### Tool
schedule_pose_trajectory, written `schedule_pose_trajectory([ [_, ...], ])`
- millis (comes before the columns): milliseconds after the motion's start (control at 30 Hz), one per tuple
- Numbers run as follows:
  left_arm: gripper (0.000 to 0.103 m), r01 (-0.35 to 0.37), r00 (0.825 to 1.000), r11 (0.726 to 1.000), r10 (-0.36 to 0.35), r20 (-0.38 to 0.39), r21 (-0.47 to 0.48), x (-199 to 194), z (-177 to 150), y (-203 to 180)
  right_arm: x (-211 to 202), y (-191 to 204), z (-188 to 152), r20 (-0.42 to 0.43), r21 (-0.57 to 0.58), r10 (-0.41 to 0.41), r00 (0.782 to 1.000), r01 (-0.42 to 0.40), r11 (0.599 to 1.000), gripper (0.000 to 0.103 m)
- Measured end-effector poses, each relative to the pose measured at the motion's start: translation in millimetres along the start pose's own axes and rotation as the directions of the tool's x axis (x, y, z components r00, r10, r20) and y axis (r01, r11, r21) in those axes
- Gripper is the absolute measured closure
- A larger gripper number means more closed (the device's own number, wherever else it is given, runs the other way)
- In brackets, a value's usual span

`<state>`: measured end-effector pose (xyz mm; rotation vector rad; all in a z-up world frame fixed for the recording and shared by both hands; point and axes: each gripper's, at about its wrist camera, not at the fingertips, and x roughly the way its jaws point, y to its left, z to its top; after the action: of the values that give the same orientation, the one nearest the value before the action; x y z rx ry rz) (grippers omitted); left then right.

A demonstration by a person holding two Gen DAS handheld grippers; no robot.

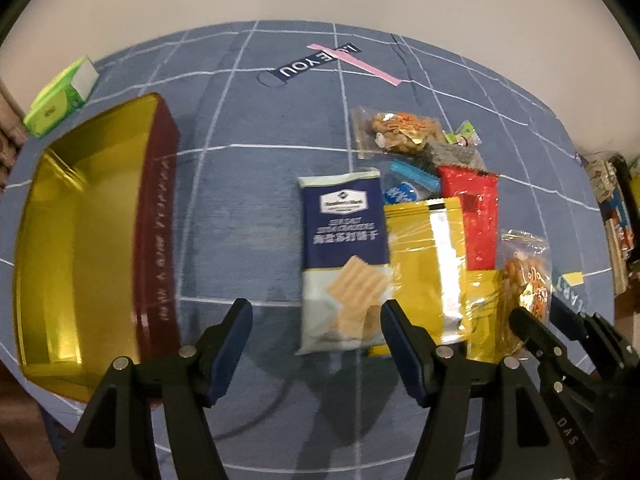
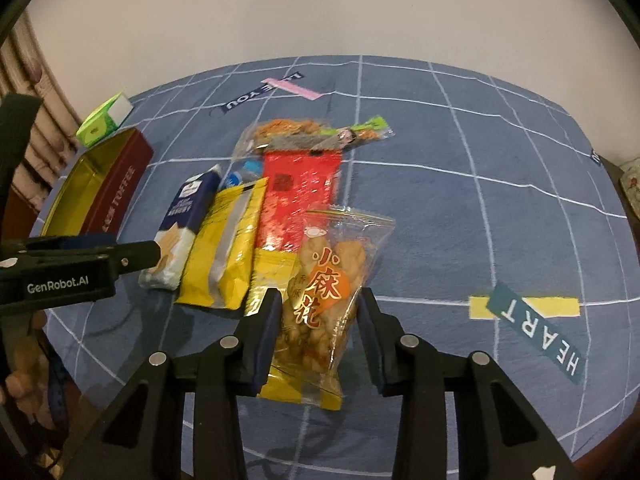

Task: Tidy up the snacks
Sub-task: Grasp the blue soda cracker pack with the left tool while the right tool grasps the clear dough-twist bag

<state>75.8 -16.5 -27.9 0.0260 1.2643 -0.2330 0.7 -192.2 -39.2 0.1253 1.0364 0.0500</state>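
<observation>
blue-padded fingers [image 2: 269,320] of the right gripper [image 2: 318,320] are sitting spread on either side of the clear fried-twist snack bag [image 2: 326,280], not squeezing it yet. the left gripper [image 1: 316,320] is hanging wide open over the sea salt cracker pack [image 1: 346,256], gripping nothing. both packs are lying in the snack pile on the blue grid tablecloth [image 2: 460,208], beside a yellow pouch [image 1: 424,264] and red packet [image 2: 300,196]. the gold-lined red toffee tin [image 1: 80,236] is sitting open off to the left.
</observation>
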Motion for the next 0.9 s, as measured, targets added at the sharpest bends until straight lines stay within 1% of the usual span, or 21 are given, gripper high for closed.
schedule_pose_trajectory([
  [200, 0.035, 0.045, 0.999, 0.999, -0.045, -0.028, -0.016, 12.3, 8.1, -6.0, -2.1, -20.1, 0.8, 0.002, 0.024, -0.029, 1.0, 0.029, 0.999, 0.068],
  [333, 0.035, 0.03, 0.999, 0.999, -0.031, -0.02, -0.018, 18.4, 13.8, -5.7, 2.1, -32.4, 0.7, -0.011, 0.039, -0.035, 0.999, 0.036, 0.999, 0.068],
  [467, 0.035, 0.014, 1.0, 1.0, -0.014, -0.028, -0.016, 27.9, 18.8, -6.4, 8.9, -43.6, -1.0, -0.032, 0.043, -0.055, 0.998, 0.056, 0.998, 0.068],
  [600, 0.035, 0.021, 1.0, 0.999, -0.022, -0.019, -0.023, 32.0, 23.3, -5.6, 17.6, -52.6, -3.9, -0.058, 0.055, -0.053, 0.997, 0.057, 0.997, 0.068],
  [733, 0.035, 0.026, 1.0, 0.999, -0.026, -0.005, -0.022, 33.3, 21.7, -4.3, 18.4, -54.9, -3.9, -0.06, 0.057, -0.049, 0.997, 0.052, 0.997, 0.068],
  [833, 0.035, 0.046, 0.999, 0.998, -0.047, -0.013, -0.032, 35.5, 22.7, 0.8, 18.1, -54.7, -4.3, -0.061, 0.06, -0.049, 0.997, 0.053, 0.997, 0.067],
  [900, 0.035, 0.041, 0.999, 0.999, -0.041, -0.01, -0.034, 37.5, 23.1, 1.8, 18.2, -55.3, -5.1, -0.066, 0.07, -0.048, 0.997, 0.053, 0.996, 0.067],
])
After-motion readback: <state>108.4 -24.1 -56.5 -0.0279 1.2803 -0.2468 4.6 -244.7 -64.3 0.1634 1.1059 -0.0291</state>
